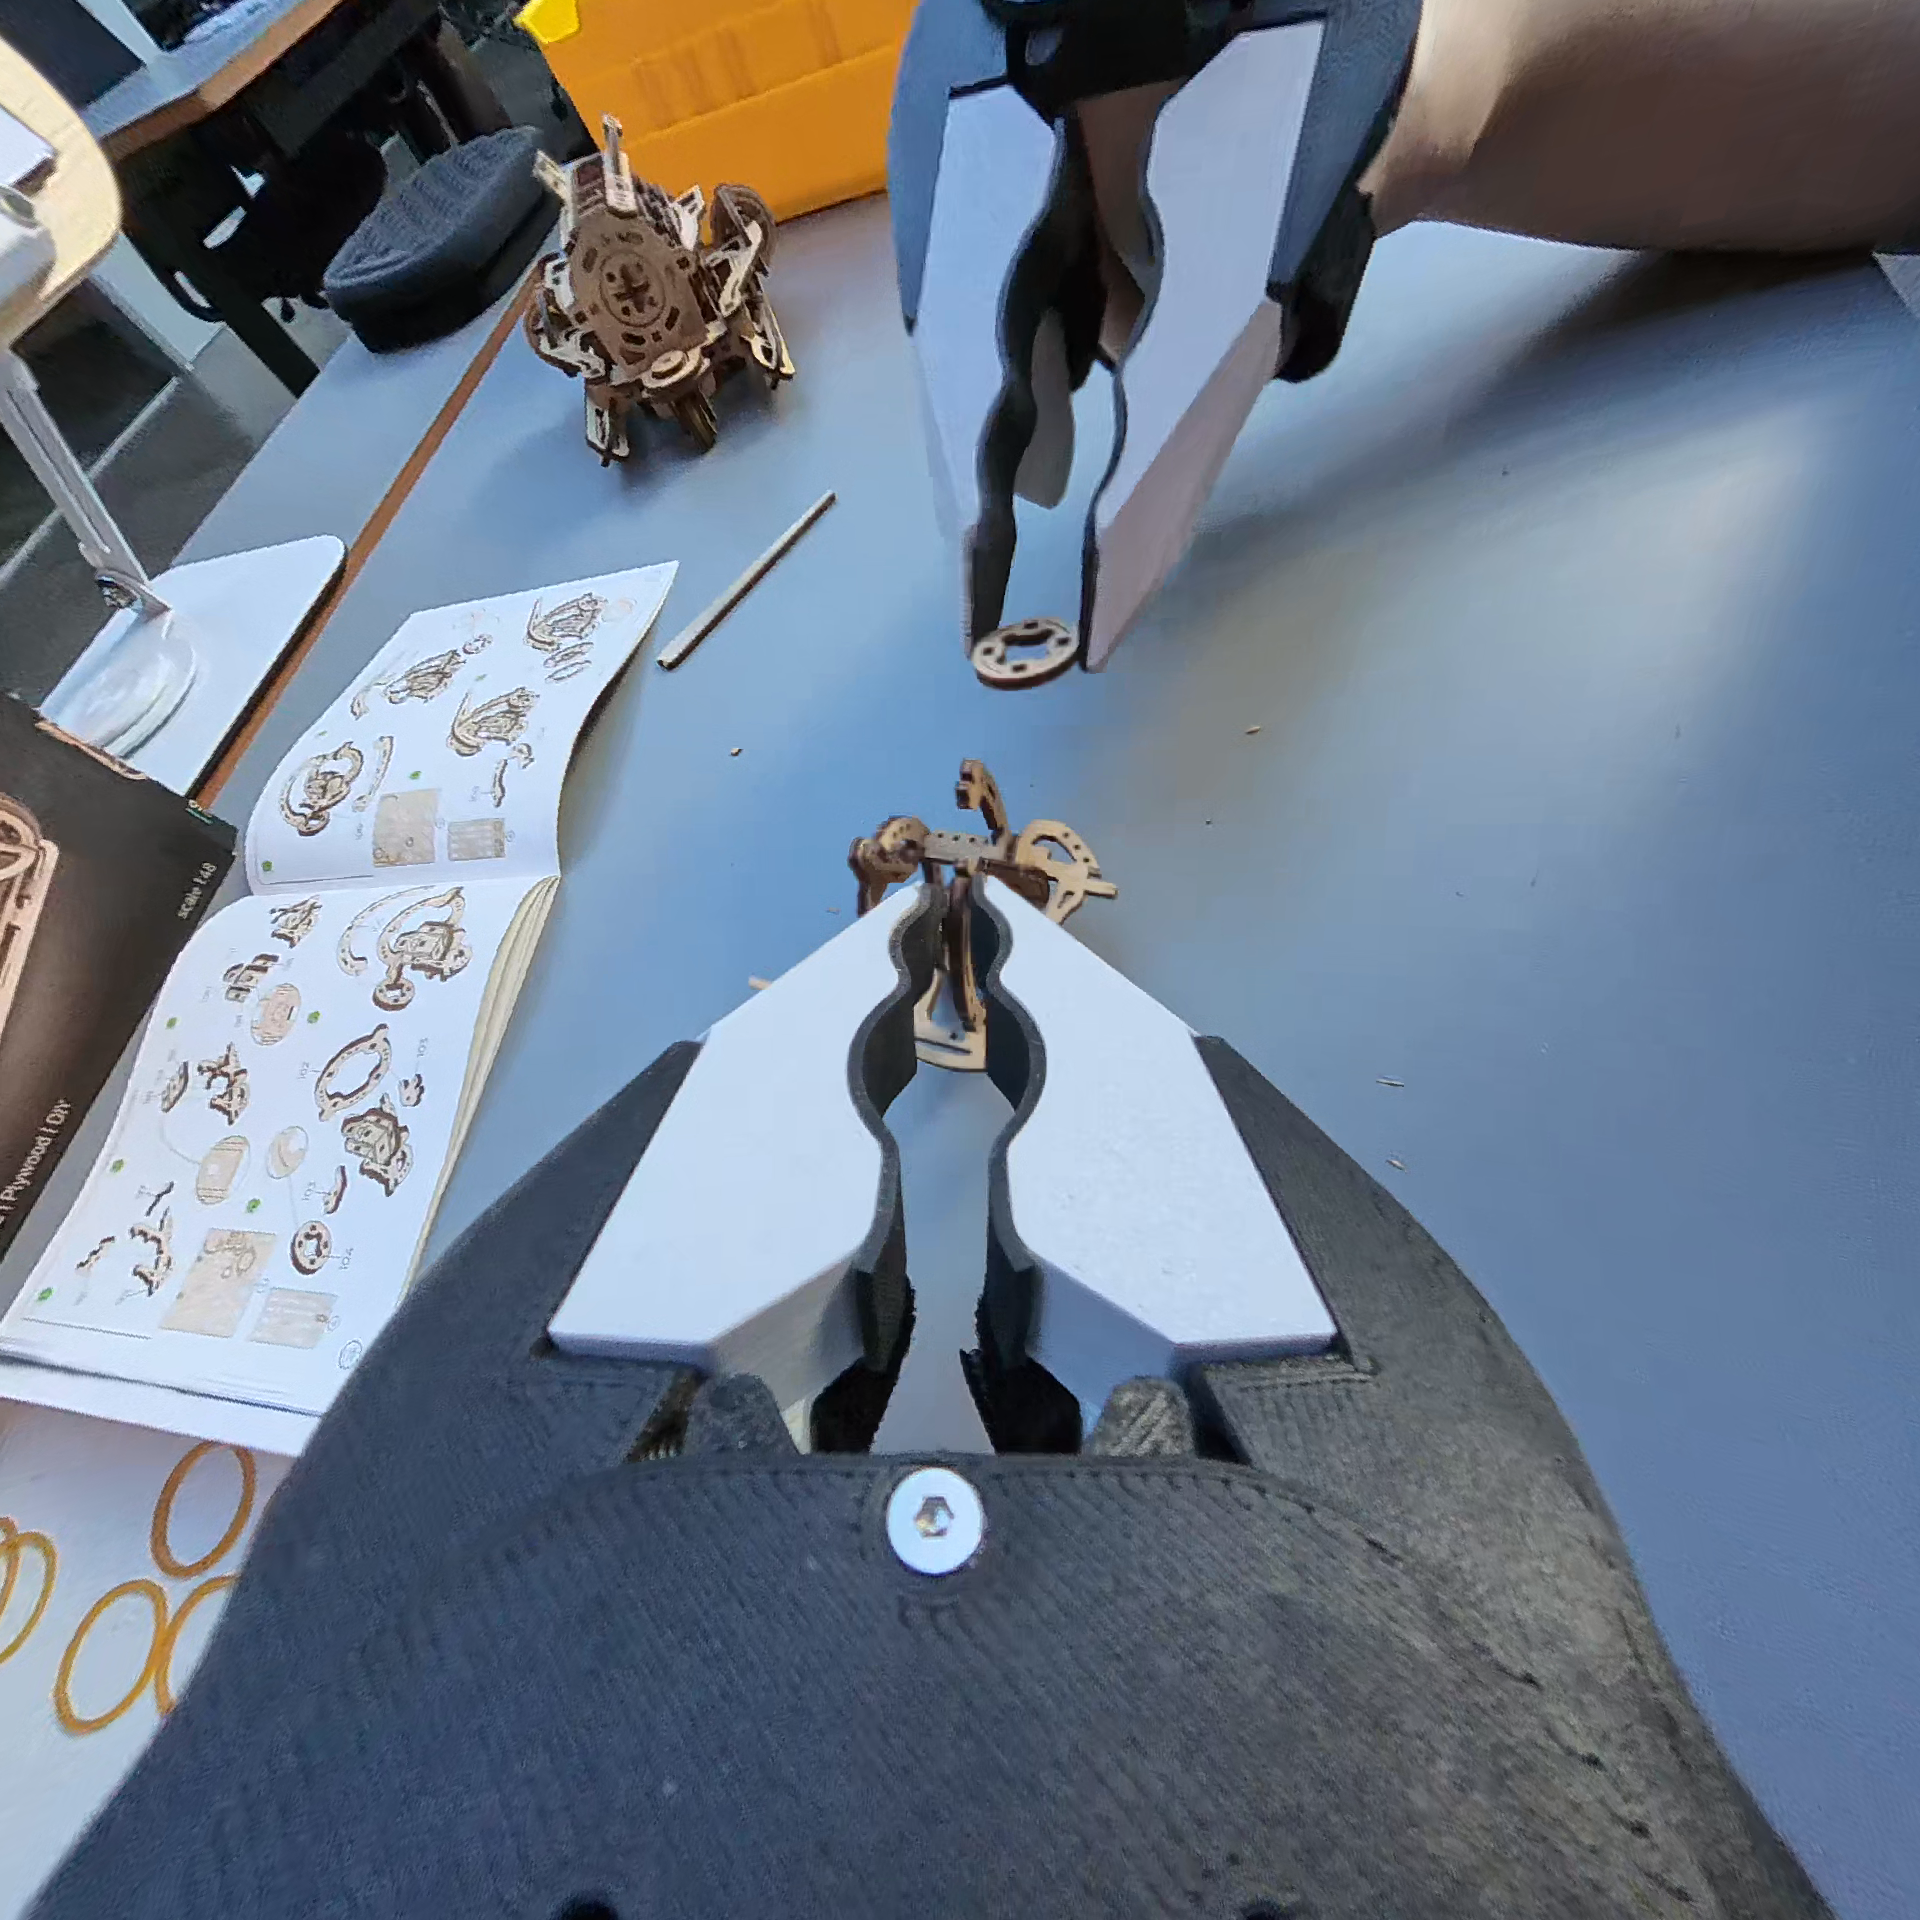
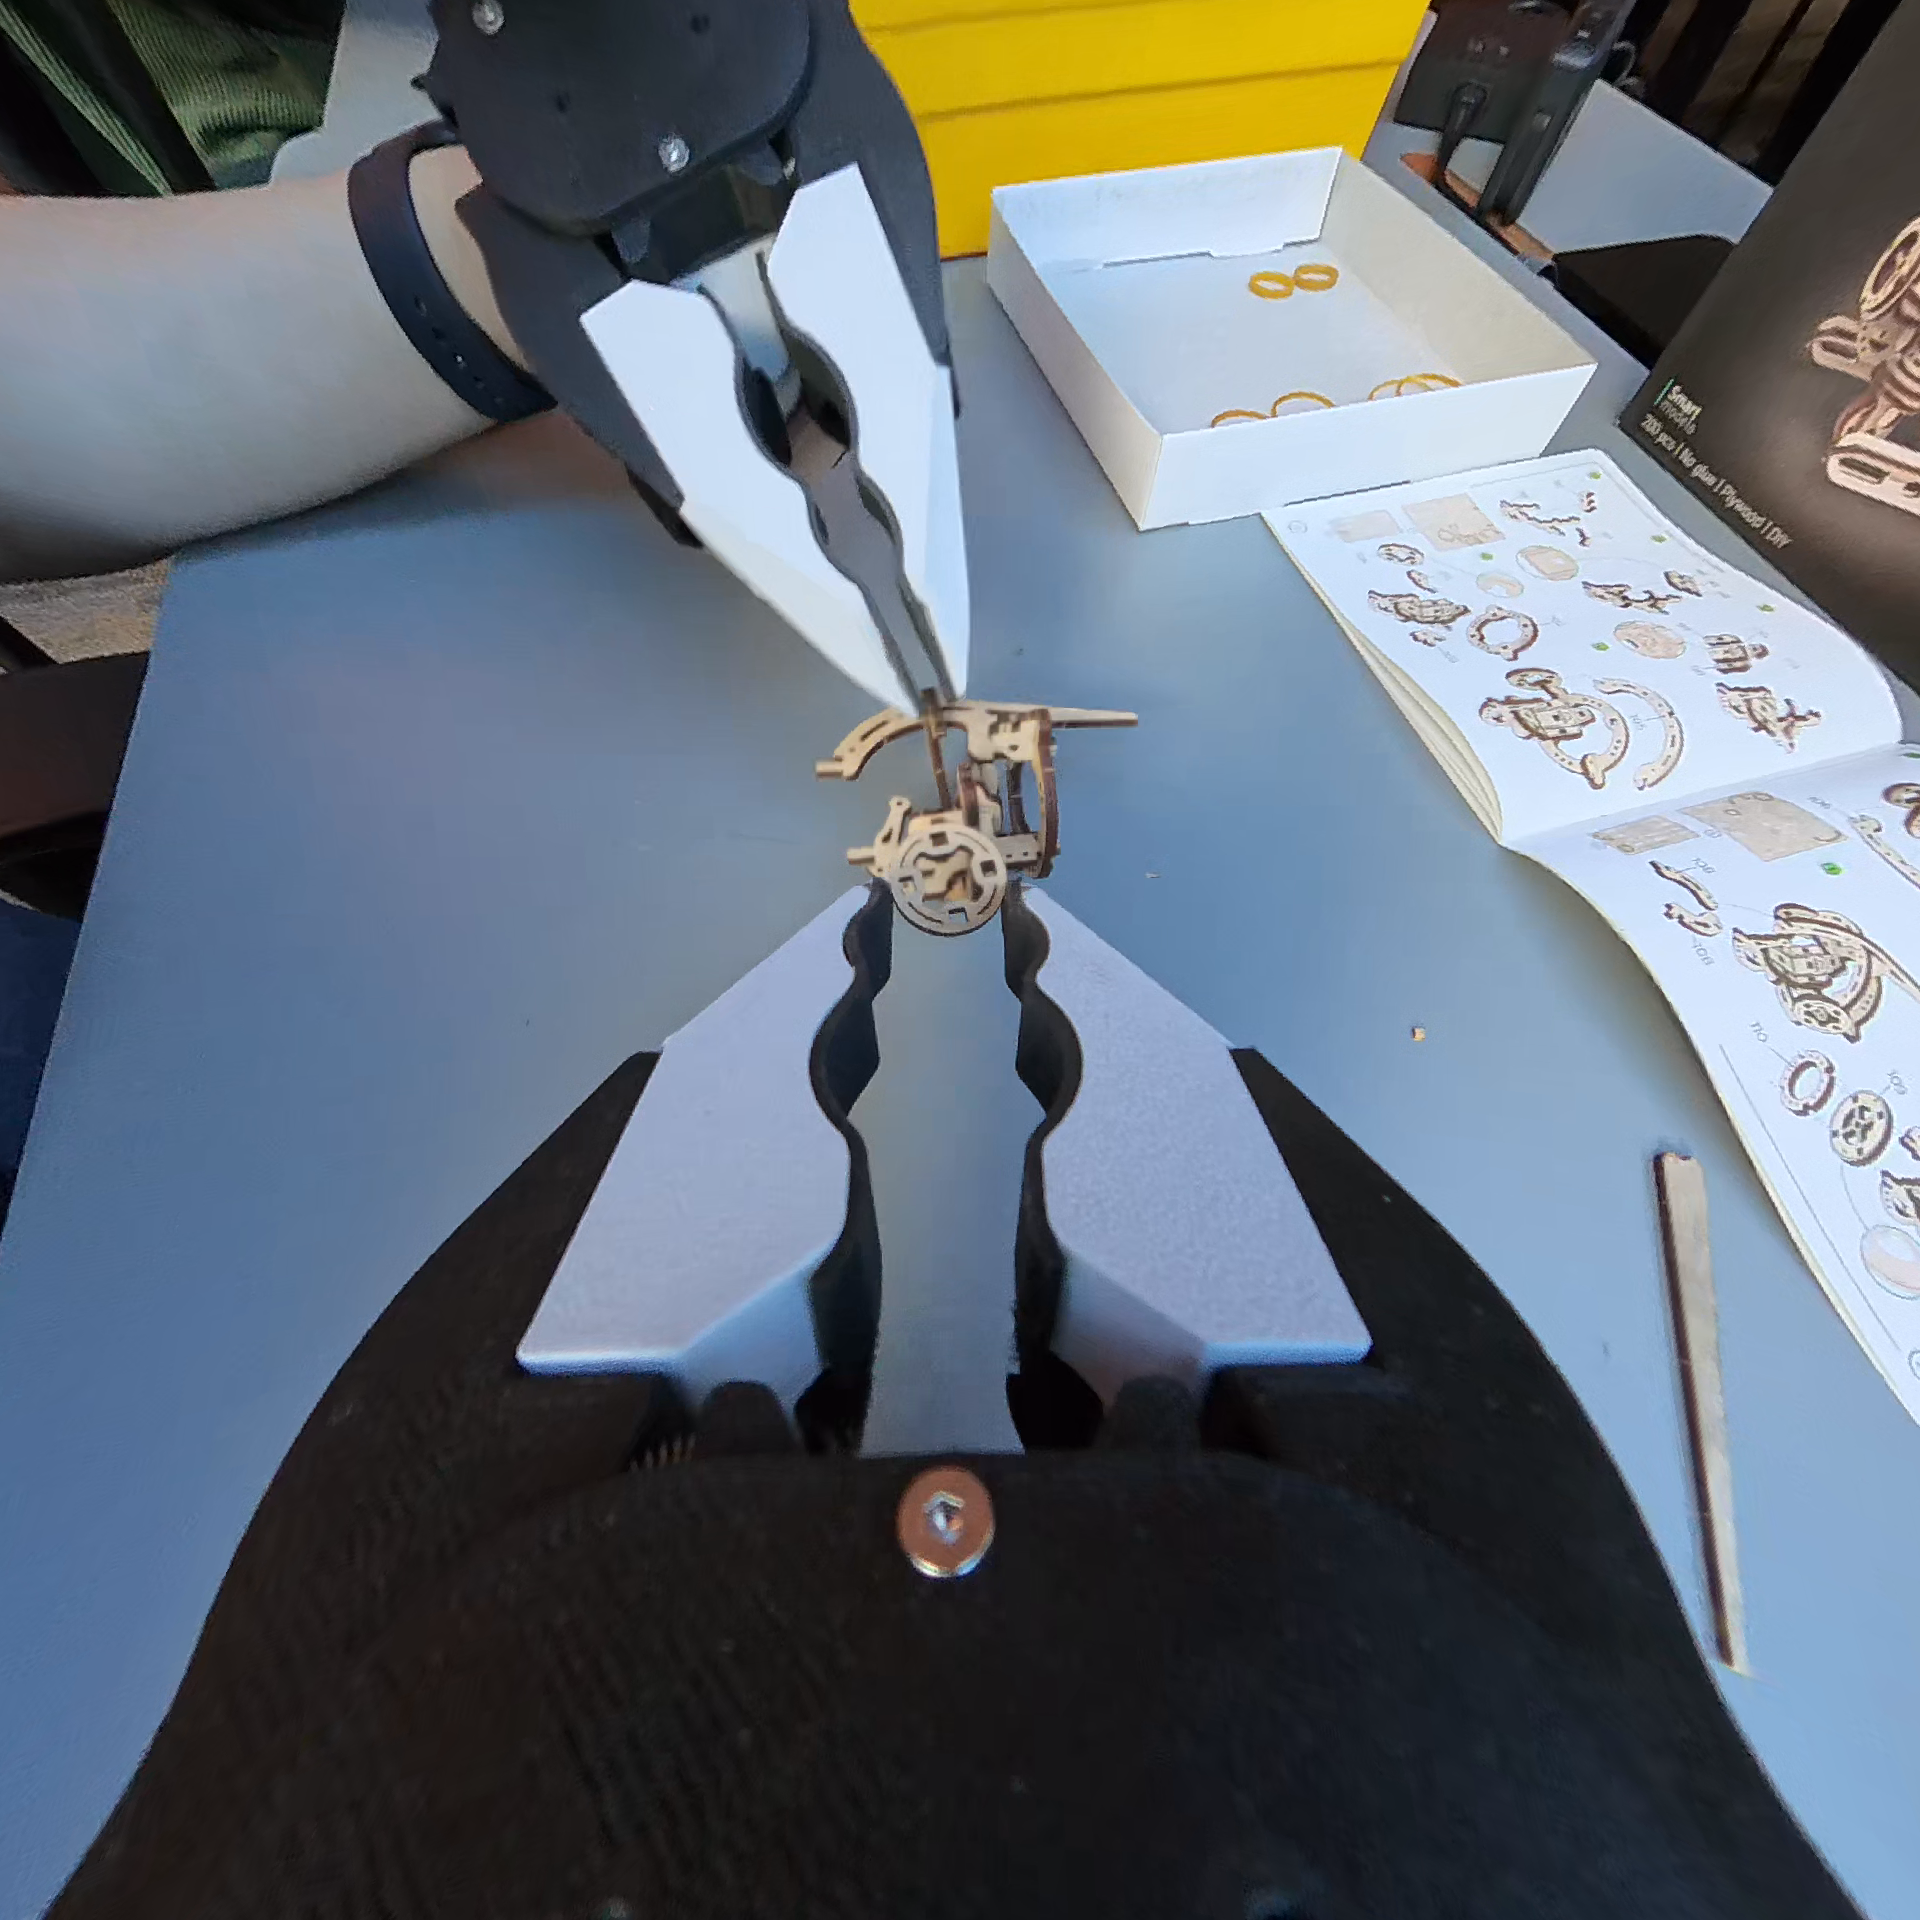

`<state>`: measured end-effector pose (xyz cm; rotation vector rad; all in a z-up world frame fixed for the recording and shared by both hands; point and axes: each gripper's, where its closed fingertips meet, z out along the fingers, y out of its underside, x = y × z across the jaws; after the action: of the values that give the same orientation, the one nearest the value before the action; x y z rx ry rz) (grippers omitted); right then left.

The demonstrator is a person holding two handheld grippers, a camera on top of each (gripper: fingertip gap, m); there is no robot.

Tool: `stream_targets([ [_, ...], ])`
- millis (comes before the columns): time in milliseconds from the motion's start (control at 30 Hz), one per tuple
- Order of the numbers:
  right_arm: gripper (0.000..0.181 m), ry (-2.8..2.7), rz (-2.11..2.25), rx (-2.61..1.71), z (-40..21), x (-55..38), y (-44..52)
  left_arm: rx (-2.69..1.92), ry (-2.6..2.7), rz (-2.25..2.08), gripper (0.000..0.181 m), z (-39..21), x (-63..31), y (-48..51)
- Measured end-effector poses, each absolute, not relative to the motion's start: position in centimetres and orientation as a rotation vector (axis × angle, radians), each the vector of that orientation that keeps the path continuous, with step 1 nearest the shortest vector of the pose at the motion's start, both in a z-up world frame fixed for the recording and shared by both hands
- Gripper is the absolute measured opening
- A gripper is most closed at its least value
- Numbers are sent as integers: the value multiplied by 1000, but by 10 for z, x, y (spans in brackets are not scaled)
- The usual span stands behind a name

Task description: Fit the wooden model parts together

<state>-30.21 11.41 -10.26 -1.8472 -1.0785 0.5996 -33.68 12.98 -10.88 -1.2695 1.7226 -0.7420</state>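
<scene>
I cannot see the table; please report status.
Left gripper shut on wooden sub-assembly. Right gripper shut on wooden ring disc, apart from sub-assembly. Nothing between them.

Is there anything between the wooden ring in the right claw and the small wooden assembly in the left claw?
Only bare grey table separates wooden ring from small wooden assembly in the left wrist view.

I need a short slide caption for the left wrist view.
Left gripper holds a small wooden sub-assembly while the right gripper brings a wooden ring.
</scene>
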Motion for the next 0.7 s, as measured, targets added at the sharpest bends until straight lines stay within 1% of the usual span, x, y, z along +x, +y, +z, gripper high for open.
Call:
stream_targets([
  [233,20,-1199,519,-1827,-96,-316,118,-1290,1693,-753,14,-109,-338,131],
  [467,20,-1407,380,-1815,-97,-328,127,-1298,1653,-804,14,-105,-342,130],
  [633,20,-1461,382,-1805,-99,-337,132,-1305,1678,-732,14,-116,-338,131],
  [667,20,-1462,391,-1804,-100,-338,133,-1297,1682,-716,14,-117,-337,131],
  [700,20,-1463,393,-1804,-101,-339,133,-1288,1695,-707,10,-119,-337,129],
])
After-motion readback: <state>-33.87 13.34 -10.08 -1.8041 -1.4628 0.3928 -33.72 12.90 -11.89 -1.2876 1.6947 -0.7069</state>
